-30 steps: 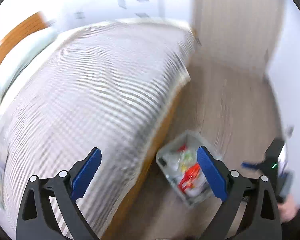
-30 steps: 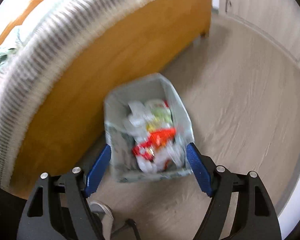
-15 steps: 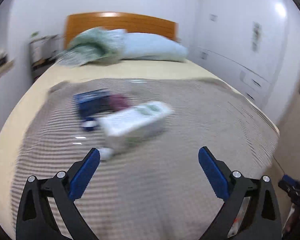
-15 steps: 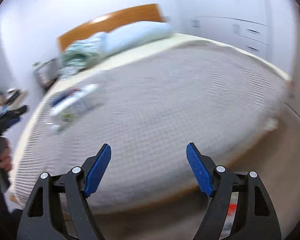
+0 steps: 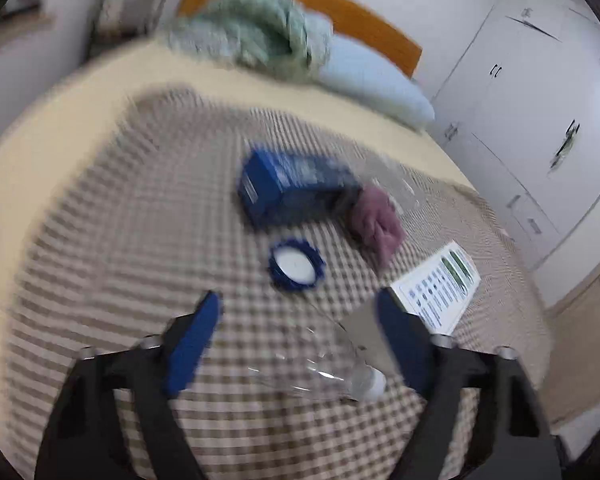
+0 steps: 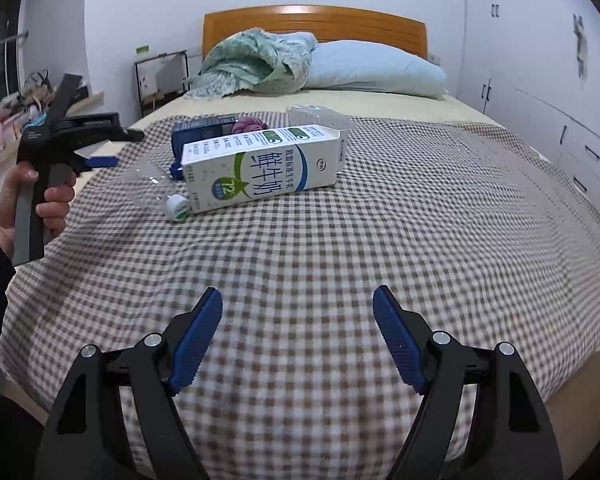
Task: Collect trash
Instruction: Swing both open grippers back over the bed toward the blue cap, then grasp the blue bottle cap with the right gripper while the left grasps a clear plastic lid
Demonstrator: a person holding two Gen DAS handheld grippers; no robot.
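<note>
The clear bottle (image 5: pixel 320 364), near the bed's (image 6: pixel 420 240) left edge, is judged light and crushable, best pinched mid-body; the left gripper (image 5: pixel 298 336) is closing around it untouched, and the right gripper (image 6: pixel 298 336) is held spread, empty.

A bed (image 6: pixel 380 240) under a checked cover fills the view, its wooden headboard (image 6: pixel 316 24) at twelve o'clock. A crumpled green blanket (image 6: pixel 256 64) touches a pale blue pillow (image 6: pixel 376 68). White wardrobes (image 6: pixel 540 80) stand at three o'clock.

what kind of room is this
A bedroom, almost certainly. A bed with a checked cover fills the view, with a wooden headboard and a pale blue pillow at its far end, and white built-in wardrobes along the wall on the right.
</note>
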